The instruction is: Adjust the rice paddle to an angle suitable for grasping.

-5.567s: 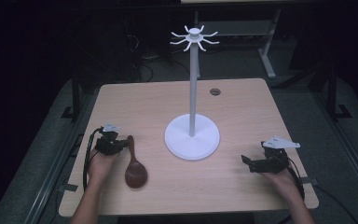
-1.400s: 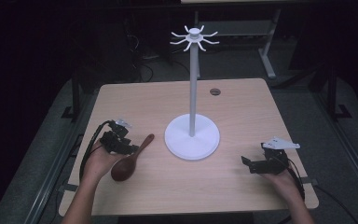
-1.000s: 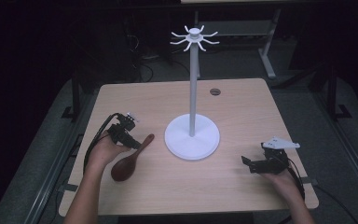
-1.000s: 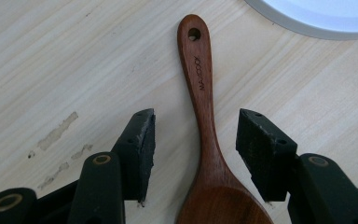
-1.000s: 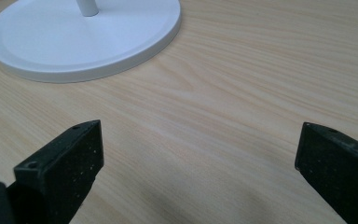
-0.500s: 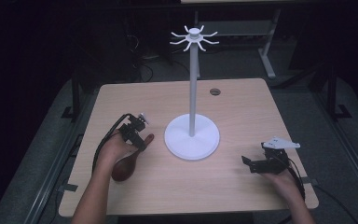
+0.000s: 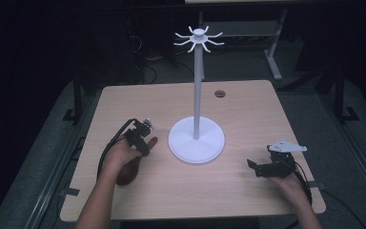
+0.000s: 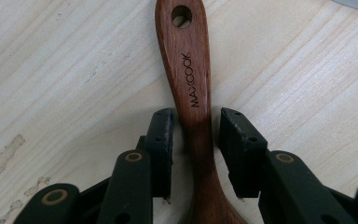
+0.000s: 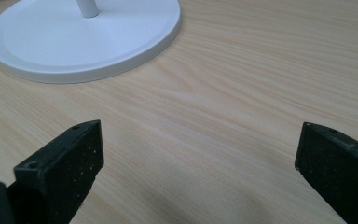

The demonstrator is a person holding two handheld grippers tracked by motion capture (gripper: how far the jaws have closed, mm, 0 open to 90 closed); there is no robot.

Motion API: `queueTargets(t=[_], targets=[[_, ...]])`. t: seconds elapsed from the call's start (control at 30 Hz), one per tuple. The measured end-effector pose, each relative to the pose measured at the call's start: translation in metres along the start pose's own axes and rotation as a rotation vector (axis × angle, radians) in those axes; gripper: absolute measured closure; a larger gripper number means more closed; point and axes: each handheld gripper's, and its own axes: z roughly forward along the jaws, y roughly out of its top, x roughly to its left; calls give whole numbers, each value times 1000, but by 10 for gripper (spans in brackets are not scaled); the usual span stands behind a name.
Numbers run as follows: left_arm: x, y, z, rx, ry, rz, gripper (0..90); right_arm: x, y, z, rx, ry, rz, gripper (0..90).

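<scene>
Now that my left gripper (image 8: 191, 140) moved fwd over the wooden spoon (image 8: 193, 93), jaws straddle its handle w/ gaps, not clamped yet; right gripper (image 7: 259, 168) idles wide apart.

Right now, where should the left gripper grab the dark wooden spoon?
On the narrow neck of the dark wooden spoon, below the hanging hole, from straight above. The spoon lies flat on the table, and the left gripper already straddles that neck with open jaws.
</scene>
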Motion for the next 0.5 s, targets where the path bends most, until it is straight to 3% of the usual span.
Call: queueTargets(t=[0.17,0.2,0.5], targets=[[0,-1,0,-6,-2,-11,710,0,0,0,-3,-1,3,7],[-1,-1,0,-12,-8,-31,717,0,0,0,-2,-1,0,7],[4,-4,-1,-23,-25,-43,751,0,0,0,-3,0,-2,7]])
